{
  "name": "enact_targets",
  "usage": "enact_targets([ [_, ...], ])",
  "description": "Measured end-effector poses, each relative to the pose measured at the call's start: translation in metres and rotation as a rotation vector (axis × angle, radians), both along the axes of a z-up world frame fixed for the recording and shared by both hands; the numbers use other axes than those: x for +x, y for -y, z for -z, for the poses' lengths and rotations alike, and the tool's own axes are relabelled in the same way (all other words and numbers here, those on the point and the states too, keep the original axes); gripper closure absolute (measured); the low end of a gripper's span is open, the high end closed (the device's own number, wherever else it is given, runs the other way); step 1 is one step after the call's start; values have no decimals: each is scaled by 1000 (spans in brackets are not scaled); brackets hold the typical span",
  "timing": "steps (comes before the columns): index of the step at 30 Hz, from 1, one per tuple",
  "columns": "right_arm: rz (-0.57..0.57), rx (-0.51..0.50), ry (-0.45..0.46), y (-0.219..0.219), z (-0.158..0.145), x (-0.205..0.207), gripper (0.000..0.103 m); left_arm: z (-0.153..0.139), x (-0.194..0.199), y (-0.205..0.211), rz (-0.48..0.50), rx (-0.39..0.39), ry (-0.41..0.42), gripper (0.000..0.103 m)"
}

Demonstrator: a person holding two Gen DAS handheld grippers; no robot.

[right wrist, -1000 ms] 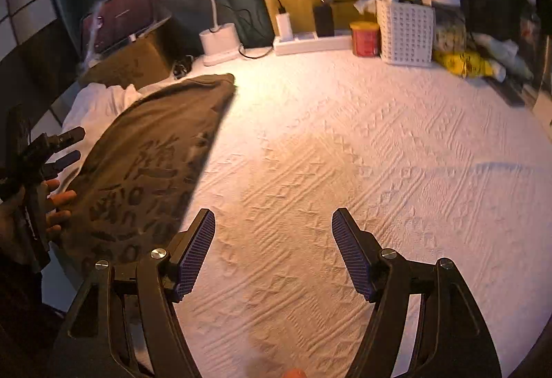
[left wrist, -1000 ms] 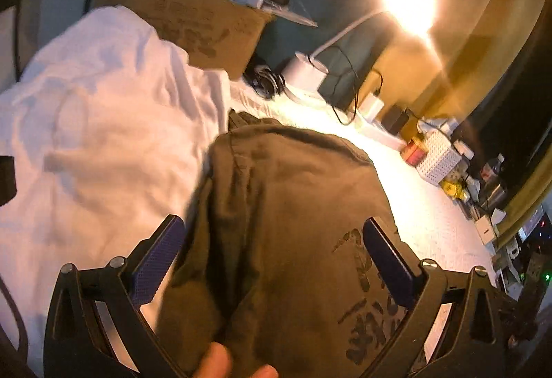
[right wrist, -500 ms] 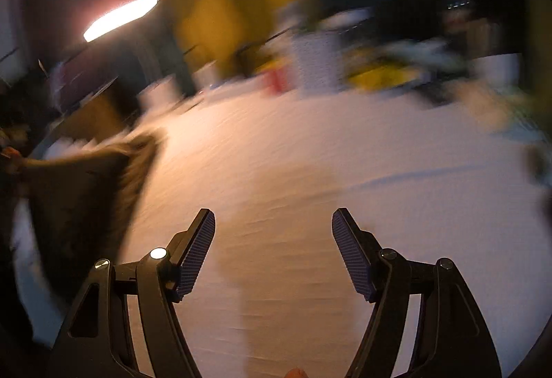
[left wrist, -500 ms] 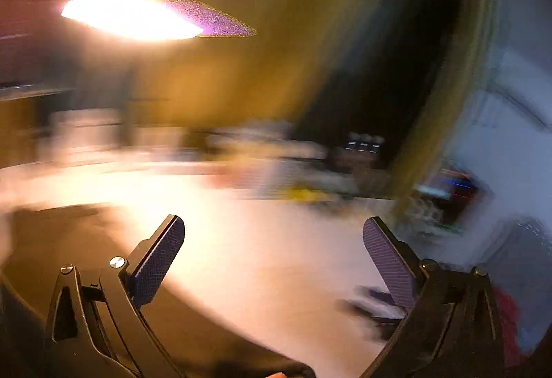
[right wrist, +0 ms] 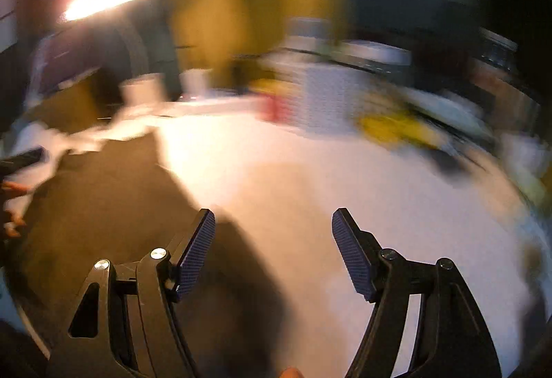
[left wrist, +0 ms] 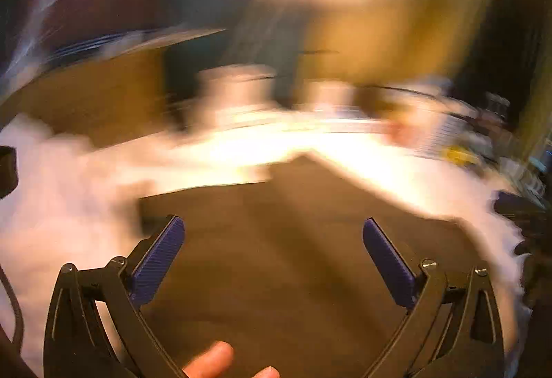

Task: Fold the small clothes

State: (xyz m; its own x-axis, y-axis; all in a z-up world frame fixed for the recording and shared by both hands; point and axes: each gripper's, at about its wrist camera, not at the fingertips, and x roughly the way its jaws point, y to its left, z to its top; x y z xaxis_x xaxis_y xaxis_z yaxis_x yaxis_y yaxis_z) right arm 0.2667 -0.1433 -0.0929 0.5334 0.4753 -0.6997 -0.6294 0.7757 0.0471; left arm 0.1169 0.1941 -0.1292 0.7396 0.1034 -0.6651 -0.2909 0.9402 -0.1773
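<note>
Honestly pretty blurry, but both the left gripper [left wrist: 273, 257] and right gripper [right wrist: 273, 252] have jaws wide, empty, over the olive shirt [left wrist: 293, 257].

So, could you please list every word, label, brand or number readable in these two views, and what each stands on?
None can be read: both views are smeared by motion blur.
Olive garment: no print can be made out on it here.
White basket and the clutter beside it: any labels are blurred past reading.
Cardboard box: any marking is too blurred to tell.
</note>
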Motion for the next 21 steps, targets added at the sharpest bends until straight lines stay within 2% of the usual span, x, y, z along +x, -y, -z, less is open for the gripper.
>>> enact_targets([
  [3,-129,48,-101,-71,22,42,29,31,-5,-51,-115,-23,-123,1],
  [6,-178,25,-237,-127,59,75,29,35,-11,-56,-86,-50,-119,1],
  [8,-196,-24,-292,-145,76,84,29,33,-6,-52,-52,-61,-123,1],
  [9,-199,-38,-254,-149,74,80,28,34,-6,-51,-55,-59,-121,1],
  [12,-218,-12,-265,-151,71,75,28,35,-1,-42,-24,21,-149,1],
  [13,-201,-18,-239,-149,66,74,28,33,-4,-42,-14,30,-157,1],
  [16,-190,46,-200,-134,41,76,28,29,1,-40,19,1,-159,1],
  [17,-166,60,-158,-123,28,74,28,31,1,-34,19,38,-150,1],
  [18,-141,71,-112,-111,14,70,28,33,4,-28,49,69,-177,1],
  [19,-106,90,-66,-94,-2,65,28,32,4,-27,52,76,-182,1],
  [21,-65,133,-44,-64,-24,59,28,23,0,-31,44,5,-147,1],
])
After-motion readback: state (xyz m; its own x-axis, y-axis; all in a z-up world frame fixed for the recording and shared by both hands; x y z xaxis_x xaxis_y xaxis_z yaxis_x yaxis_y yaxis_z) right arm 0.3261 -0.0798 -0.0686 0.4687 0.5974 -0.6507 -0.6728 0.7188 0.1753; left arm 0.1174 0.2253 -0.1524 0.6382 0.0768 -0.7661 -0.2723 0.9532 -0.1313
